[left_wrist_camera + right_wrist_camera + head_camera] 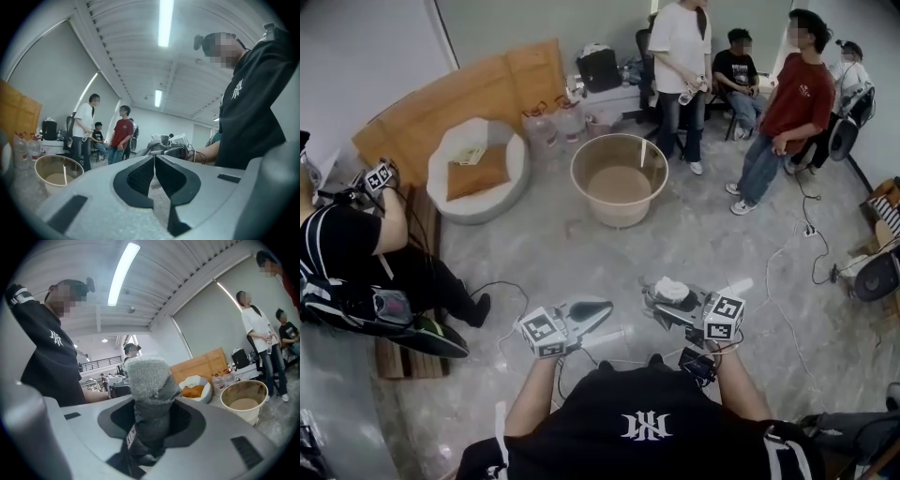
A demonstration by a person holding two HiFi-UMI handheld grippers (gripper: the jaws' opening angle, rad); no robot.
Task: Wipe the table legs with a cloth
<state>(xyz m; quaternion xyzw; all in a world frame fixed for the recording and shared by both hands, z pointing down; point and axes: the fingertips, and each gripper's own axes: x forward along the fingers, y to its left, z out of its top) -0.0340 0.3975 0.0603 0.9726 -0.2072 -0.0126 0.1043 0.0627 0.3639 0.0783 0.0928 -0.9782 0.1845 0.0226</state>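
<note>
Your right gripper (152,422) clamps a rolled, fuzzy grey cloth (147,376). The ribbed pads of your left gripper (153,172) meet, empty.

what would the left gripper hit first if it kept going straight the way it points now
Probably the right gripper, which holds the grey cloth. In the left gripper view it sits right ahead of the left gripper, whose jaws are shut. Depth between them is unclear.

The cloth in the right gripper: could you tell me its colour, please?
Grey cloth, lighter at its top; clearest in the right gripper view.
</note>
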